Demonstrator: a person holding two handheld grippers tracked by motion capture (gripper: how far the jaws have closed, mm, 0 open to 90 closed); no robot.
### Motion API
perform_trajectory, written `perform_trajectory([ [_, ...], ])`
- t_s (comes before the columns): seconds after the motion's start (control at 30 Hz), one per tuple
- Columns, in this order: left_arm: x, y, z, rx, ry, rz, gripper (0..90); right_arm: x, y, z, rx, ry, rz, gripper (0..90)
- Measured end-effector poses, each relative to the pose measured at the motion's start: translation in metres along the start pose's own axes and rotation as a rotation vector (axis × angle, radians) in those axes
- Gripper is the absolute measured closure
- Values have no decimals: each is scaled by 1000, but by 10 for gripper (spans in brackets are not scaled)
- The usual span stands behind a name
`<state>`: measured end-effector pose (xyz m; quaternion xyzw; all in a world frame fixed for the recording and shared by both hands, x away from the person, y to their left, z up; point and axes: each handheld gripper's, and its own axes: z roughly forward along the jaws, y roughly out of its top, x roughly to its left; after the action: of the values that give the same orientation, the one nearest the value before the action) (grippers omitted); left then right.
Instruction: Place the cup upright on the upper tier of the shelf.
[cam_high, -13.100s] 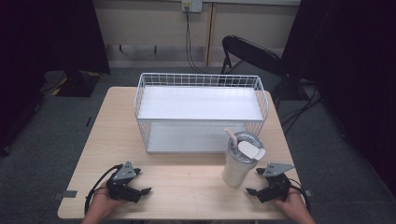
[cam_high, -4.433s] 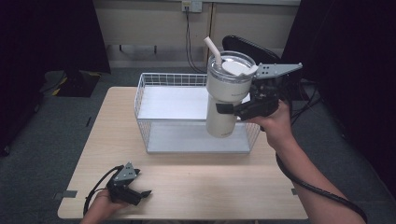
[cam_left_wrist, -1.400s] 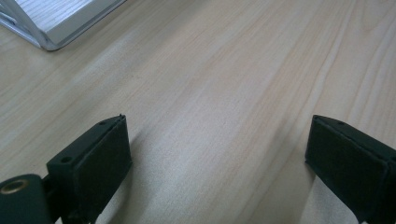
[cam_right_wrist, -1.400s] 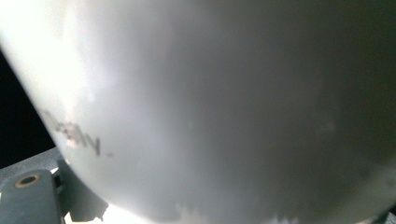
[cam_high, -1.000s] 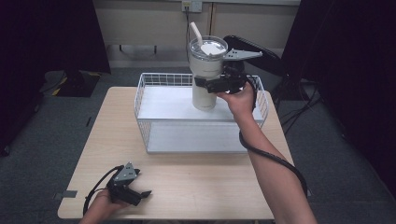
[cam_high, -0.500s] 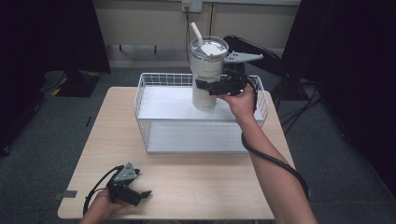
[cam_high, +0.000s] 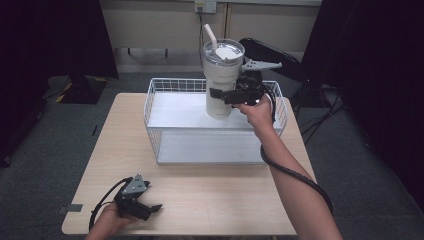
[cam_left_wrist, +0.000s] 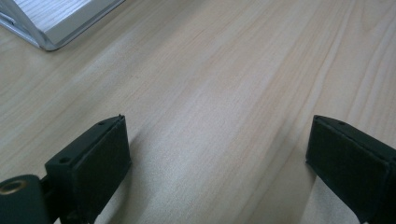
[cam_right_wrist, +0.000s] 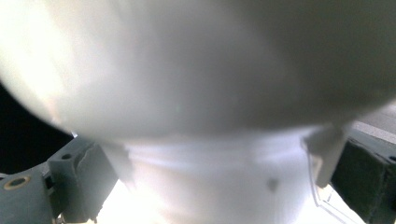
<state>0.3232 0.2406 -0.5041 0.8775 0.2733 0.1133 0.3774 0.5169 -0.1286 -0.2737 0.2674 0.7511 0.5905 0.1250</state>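
Right tongs (cam_high: 223, 95) grip upright cream lidded tumbler with straw (cam_high: 222, 75) above white wire basket (cam_high: 165, 120); left tongs (cam_high: 148, 211) open on surface.

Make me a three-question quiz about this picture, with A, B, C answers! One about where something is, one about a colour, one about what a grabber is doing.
1. Where is the tumbler?
A. Lying on the floor
B. Held over the wire basket
C. Beside the left gripper

2. What colour is the basket?
A. White
B. Red
C. Green

3. What is the left gripper doing?
A. Squeezing a spoon
B. Resting open on the table
C. Holding the straw

Answers: 1 B, the right gripper grips it upright above the basket. 2 A, its wires look white. 3 B, its jaws stand wide apart over bare wood.
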Motion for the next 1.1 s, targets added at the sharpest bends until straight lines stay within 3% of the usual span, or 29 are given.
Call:
perform_trajectory([
  [0.13,0,0,0,0,0,0,56,-2,-6,1,90,-3,-10,62],
  [0.27,0,0,0,0,-3,-5,56,-3,-13,-2,93,-9,-11,63],
  [0.4,0,0,0,-1,-5,-5,56,-3,-20,-8,161,-31,-34,63],
  [0.5,0,0,0,1,-7,1,45,-4,-24,-16,168,-24,-23,63],
  [0.63,2,0,0,-7,-21,-14,44,-1,-30,-28,171,-13,-42,63],
  [1.1,1,0,0,-1,-19,-8,37,24,-54,-70,192,31,-84,63],
])
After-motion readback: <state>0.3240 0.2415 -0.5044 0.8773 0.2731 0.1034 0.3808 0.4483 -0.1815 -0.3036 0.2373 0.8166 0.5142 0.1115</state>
